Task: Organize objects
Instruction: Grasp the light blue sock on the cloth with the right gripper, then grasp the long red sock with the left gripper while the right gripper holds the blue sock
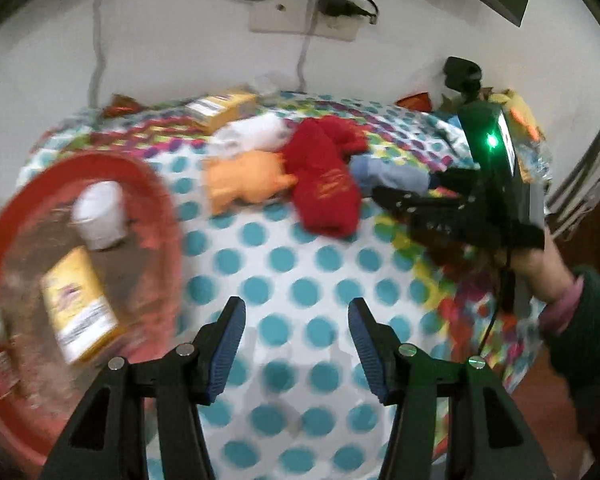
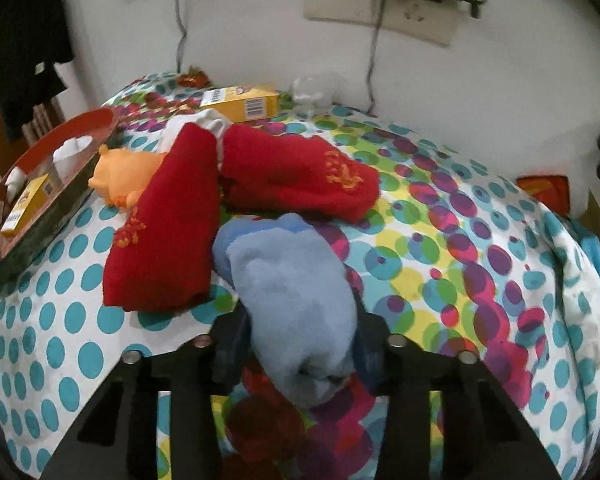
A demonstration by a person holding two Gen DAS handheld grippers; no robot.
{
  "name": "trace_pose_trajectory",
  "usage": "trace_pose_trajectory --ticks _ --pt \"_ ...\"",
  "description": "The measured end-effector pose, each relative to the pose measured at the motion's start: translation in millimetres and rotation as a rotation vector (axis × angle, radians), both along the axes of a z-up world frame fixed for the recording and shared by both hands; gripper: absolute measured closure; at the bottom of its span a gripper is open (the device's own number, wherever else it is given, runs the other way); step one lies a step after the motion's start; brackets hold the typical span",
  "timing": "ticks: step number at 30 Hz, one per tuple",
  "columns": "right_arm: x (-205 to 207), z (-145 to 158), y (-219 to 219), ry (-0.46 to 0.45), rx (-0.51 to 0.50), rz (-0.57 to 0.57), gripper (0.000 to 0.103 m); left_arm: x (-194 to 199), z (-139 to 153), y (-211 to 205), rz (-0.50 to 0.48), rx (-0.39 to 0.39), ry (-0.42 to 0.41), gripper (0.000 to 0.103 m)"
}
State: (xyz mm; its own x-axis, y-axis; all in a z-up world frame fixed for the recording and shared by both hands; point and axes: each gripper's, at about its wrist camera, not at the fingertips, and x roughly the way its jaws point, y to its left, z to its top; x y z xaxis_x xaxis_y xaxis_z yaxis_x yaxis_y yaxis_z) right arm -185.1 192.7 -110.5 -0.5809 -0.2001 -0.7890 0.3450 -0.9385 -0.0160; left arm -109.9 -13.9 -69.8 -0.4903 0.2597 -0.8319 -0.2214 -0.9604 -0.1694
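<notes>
In the right wrist view my right gripper (image 2: 300, 340) is shut on a light blue sock (image 2: 296, 300) that bulges up between its pads. Two red socks (image 2: 160, 232) lie just beyond it, with an orange soft toy (image 2: 128, 176) and a white sock (image 2: 204, 120) behind them. In the left wrist view my left gripper (image 1: 296, 328) is open over the dotted cloth with nothing between its fingers. That view also shows the red socks (image 1: 324, 184), the orange toy (image 1: 244, 180), the blue sock (image 1: 388, 174) and the right gripper (image 1: 416, 208) reaching into the blue sock.
A red tray (image 1: 156, 200) at the left holds a white cup (image 1: 100, 216) and a yellow box (image 1: 76, 308). Another yellow box (image 2: 240, 102) lies by the wall. Cables and a socket plate (image 2: 380, 4) are on the wall. A green-sleeved hand (image 1: 552, 276) holds the right gripper.
</notes>
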Motion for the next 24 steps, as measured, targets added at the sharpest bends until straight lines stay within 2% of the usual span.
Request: trace_pose_trajectory --ticks 11,13,18,24 --pt "39 4 29 -0.018 -0.081 -0.078 0.068 -62 -30 57 -0.021 -0.013 -0.049 0.048" --pt "42 3 32 -0.014 -0.089 -0.084 0.068 -71 -33 61 -0.008 0.007 -0.048 0.048" --pt "40 3 34 -0.023 -0.107 -0.083 0.066 -90 -32 67 0.025 -0.023 -0.021 0.048" --pt "41 3 31 -0.021 -0.094 -0.077 0.063 -110 -31 59 0.090 0.040 -0.020 0.047"
